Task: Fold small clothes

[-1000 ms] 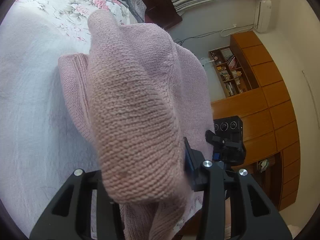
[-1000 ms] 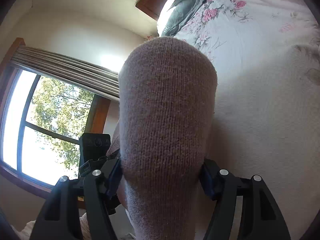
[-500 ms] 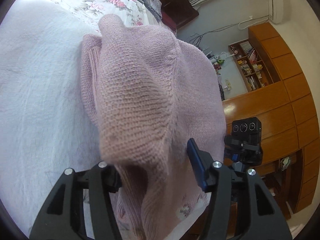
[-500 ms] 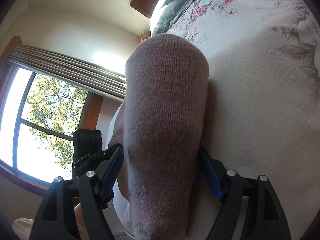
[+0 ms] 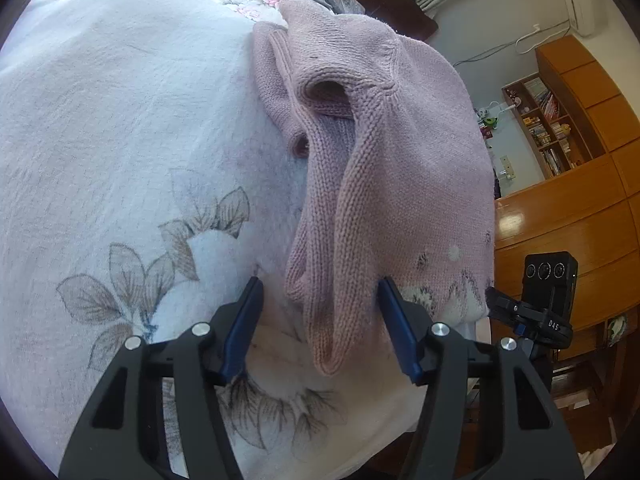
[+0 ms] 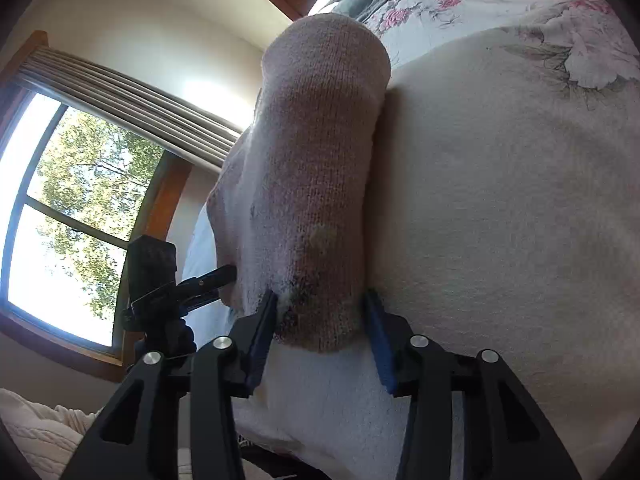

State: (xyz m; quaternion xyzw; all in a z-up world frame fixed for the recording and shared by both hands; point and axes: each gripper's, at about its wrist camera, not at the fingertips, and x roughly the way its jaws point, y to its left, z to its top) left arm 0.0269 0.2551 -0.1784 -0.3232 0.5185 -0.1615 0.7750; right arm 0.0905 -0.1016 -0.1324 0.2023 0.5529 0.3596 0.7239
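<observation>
Between the spread blue pads of the left tongs (image 5: 318,300), at lower centre, lies the pink knitted sweater (image 5: 384,152) on the white floral bedspread (image 5: 120,152); the right tongs (image 6: 320,312), also open, flank its folded edge.

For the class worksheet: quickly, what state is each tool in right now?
Left tool: open, the pink sweater lying loose between its fingers.
Right tool: open, fingers either side of the sweater's folded edge, not clamped.

Left gripper (image 5: 318,300) jaws spread wide, right gripper (image 6: 320,312) jaws likewise apart, both low over fabric
</observation>
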